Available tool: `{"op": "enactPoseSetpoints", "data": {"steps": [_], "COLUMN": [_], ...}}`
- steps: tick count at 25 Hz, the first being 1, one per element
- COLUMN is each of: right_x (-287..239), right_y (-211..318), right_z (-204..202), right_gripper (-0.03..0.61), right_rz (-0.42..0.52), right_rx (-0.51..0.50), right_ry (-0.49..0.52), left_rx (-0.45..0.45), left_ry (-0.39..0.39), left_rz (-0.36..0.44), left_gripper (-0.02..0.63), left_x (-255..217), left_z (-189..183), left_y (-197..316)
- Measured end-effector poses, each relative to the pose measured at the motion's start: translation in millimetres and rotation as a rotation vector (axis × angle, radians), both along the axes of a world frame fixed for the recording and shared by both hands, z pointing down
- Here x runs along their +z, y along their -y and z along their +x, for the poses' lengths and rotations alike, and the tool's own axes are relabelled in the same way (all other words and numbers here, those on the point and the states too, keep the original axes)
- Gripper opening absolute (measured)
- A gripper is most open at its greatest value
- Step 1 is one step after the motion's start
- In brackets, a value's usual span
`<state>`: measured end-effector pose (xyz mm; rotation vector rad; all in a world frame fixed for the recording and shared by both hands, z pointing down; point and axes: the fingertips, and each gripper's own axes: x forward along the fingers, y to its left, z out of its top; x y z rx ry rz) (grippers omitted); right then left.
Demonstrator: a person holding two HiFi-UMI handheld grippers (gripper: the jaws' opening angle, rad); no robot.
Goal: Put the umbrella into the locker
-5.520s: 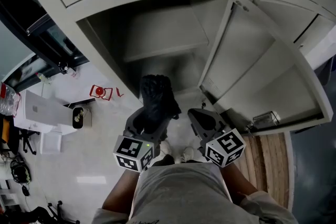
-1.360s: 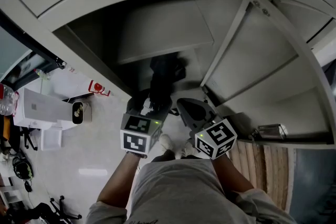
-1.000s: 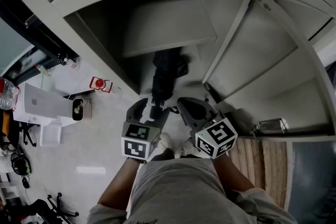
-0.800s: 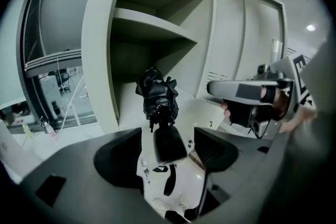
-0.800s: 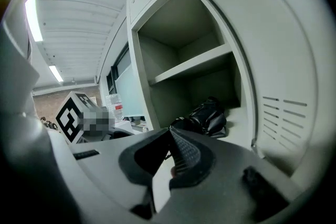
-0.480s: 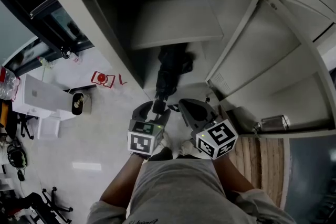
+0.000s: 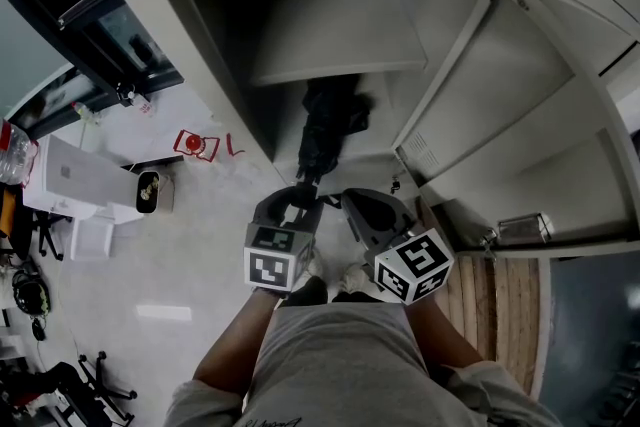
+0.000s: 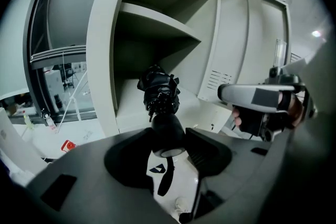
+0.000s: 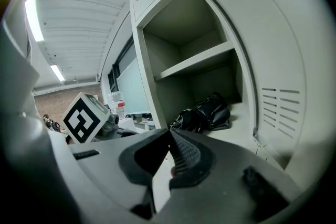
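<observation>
The black folded umbrella (image 7: 330,120) lies on the floor of the open locker's lower compartment (image 7: 378,153), canopy end deep inside (image 8: 159,91), also seen in the right gripper view (image 9: 205,113). Its round handle (image 8: 167,131) sticks out of the front. My left gripper (image 7: 298,201) (image 8: 169,132) has that handle between its jaws; they have just been closing, and a thin gap still shows at the right pad. The wrist strap hangs below. My right gripper (image 7: 366,207) (image 9: 169,132) hovers just right of the handle, shut and empty.
A shelf (image 7: 335,40) spans the locker above the umbrella. The locker door (image 7: 480,95) stands open to the right, its latch (image 7: 520,230) near my right side. A white box (image 7: 75,180) and a red item (image 7: 190,143) sit on the floor to the left.
The umbrella went from hanging in front of the locker to lying inside it. My left gripper slid back to the handle end and its jaws narrowed. The right gripper stayed put.
</observation>
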<state>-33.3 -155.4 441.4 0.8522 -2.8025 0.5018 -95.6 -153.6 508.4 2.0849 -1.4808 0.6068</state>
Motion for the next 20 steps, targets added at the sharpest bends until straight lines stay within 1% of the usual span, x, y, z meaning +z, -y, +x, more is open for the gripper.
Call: {"op": "enactPoseSetpoints", "data": {"steps": [6,14,20], "right_x": [1,0,-1], "right_y": [0,4,9], "right_z": [6,14,15], "right_gripper": [0.028,0.028,0.028], "right_rz": [-0.002,0.000,0.002], "right_rx": [0.013,0.030,0.032], "right_ry": [-0.001,-0.003,-0.003], "left_rx": [0.000,-0.002,0.003], "left_ry": [-0.009,0.026,0.036], "left_rz": [0.033,0.074,0.078], "left_gripper": [0.209,0.209,0.209], "left_x": [-11,-22,-23], "left_z": [5,10,16], "left_y": [16,51,72]}}
